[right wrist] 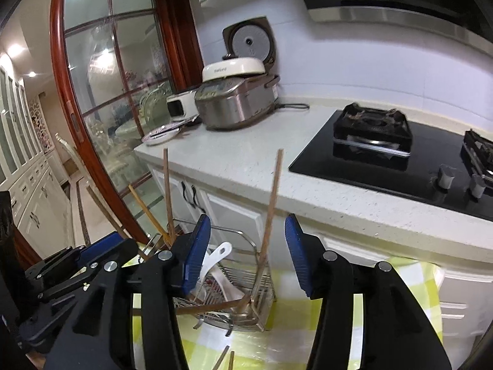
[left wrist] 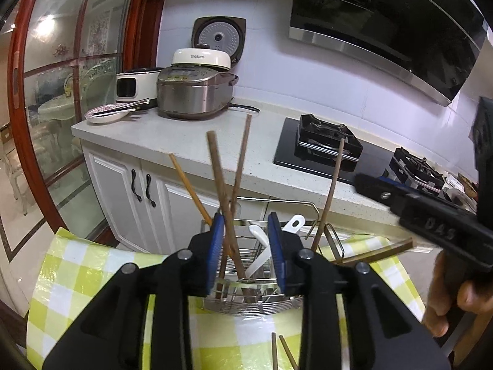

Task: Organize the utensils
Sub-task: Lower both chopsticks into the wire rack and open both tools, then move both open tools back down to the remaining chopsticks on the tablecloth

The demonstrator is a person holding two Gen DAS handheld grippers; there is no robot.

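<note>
A: Where are the brown wooden chopsticks [left wrist: 222,182] seen?

B: Standing in the wire steel utensil rack [left wrist: 246,296] on the green-checked tablecloth [left wrist: 77,277], between the left gripper [left wrist: 246,252] jaws, which are parted.

A: And the right gripper [right wrist: 248,257]?

B: Spread wide above the rack, nothing gripped.

White speckled countertop [right wrist: 246,166] over white cabinets [left wrist: 123,185] with black handles. Steel rice cooker [left wrist: 192,92], lid raised, beside a smaller white appliance [left wrist: 135,84]. Patterned plate [left wrist: 104,114] near the counter's corner. Black glass hob [right wrist: 400,166] with two burners; range hood [left wrist: 385,24] above. Green-checked cloth [left wrist: 77,277]. Red-framed glass door [left wrist: 61,92].
</note>
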